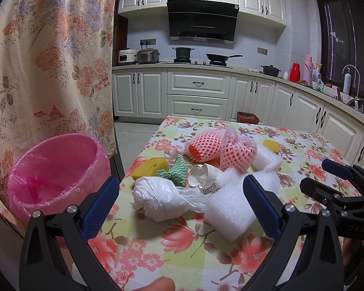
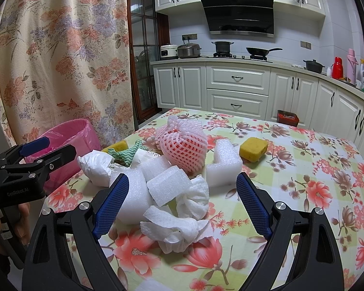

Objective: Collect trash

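Note:
A pile of trash lies on the floral table [image 1: 182, 247]: a white plastic bag [image 1: 157, 198], white foam blocks [image 1: 228, 208], a crushed paper cup [image 1: 201, 174], pink foam fruit netting [image 1: 223, 150], a green-white cloth [image 1: 179, 169] and a yellow sponge [image 1: 150, 167]. My left gripper [image 1: 182, 194] is open, just short of the bag. My right gripper [image 2: 182, 189] is open over crumpled paper towels [image 2: 179, 225] and foam blocks [image 2: 167, 184]. A pink-lined bin [image 1: 53, 177] stands left of the table.
A second yellow sponge [image 2: 253, 149] lies alone to the right of the pile. A floral curtain [image 1: 48, 55] hangs behind the bin. White kitchen cabinets [image 1: 196, 92] and a small red bin [image 1: 247, 117] stand beyond the table's far edge.

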A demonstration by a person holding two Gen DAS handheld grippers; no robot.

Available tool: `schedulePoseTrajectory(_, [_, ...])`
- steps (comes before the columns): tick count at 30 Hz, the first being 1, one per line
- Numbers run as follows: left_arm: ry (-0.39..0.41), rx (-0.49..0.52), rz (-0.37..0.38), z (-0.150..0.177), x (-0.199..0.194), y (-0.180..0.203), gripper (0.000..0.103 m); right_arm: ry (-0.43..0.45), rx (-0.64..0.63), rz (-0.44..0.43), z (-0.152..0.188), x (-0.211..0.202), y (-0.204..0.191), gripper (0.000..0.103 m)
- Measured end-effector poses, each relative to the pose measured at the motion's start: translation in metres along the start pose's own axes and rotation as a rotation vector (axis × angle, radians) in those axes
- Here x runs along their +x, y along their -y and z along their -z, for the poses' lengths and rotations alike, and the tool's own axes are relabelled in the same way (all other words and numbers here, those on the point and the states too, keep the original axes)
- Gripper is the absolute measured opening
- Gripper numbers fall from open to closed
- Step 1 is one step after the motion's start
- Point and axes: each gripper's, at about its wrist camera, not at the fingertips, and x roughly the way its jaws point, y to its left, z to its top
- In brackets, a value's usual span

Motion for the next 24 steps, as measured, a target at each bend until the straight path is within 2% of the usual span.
schedulePoseTrajectory(24, [0.001, 0.000, 0.000, -0.0038, -0.0013, 0.0056, 0.099, -0.001, 0.001, -0.001, 0.0003, -0.0010, -0.0003, 0.085])
